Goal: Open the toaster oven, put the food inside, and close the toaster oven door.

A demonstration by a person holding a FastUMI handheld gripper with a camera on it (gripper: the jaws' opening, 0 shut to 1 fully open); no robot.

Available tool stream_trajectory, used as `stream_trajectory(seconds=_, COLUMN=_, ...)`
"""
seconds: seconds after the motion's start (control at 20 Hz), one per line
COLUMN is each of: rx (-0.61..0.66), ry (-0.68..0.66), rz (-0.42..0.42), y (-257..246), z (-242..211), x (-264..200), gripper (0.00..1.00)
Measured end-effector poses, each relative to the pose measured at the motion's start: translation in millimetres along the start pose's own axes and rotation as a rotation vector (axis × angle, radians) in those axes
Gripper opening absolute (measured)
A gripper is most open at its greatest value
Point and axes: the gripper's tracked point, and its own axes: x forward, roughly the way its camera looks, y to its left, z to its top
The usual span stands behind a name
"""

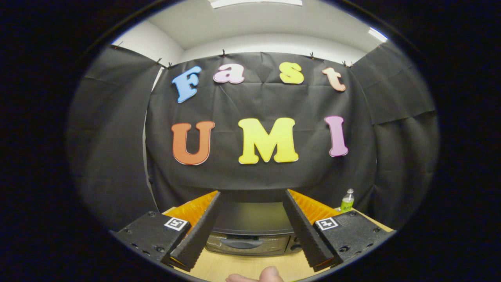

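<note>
A light wooden table [242, 268] is seen, with a dark toaster oven [250, 231] set on it toward its far edge, door closed and handle facing the near edge. A small bottle [346, 201] of green liquid with a pale cap is stood upright near the far right corner, well apart from the oven.

A light wooden desk [250, 268] runs across the lower part of the frame, its bare top showing at the bottom centre. At the lower right, near the desk's far edge and close to the black cloth wall [254, 176], stands a small clear bottle [346, 200] with a green label and a pale cap, upright. In the upper part of the frame, above the cloth, a white wall [270, 44] meets a pale ceiling with a bright light panel [256, 2] at the top centre.
</note>
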Motion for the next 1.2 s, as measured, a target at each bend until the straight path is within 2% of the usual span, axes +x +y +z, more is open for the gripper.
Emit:
stream_trajectory(seconds=0.35, rx=0.000, ry=0.115, rz=-0.024, y=1, z=-89, x=63, gripper=1.00)
stream_trajectory(seconds=0.65, rx=-0.045, ry=0.202, rz=-0.023, y=13, z=-150, x=76, gripper=1.00)
stream_trajectory(seconds=0.8, rx=-0.018, ry=0.262, rz=-0.021, y=16, z=-177, x=78, gripper=1.00)
stream_trajectory(seconds=0.85, rx=-0.011, ry=0.226, rz=-0.023, y=17, z=-173, x=77, gripper=1.00)
stream_trajectory(seconds=1.2, rx=-0.055, ry=0.234, rz=-0.015, y=17, z=-182, x=66, gripper=1.00)
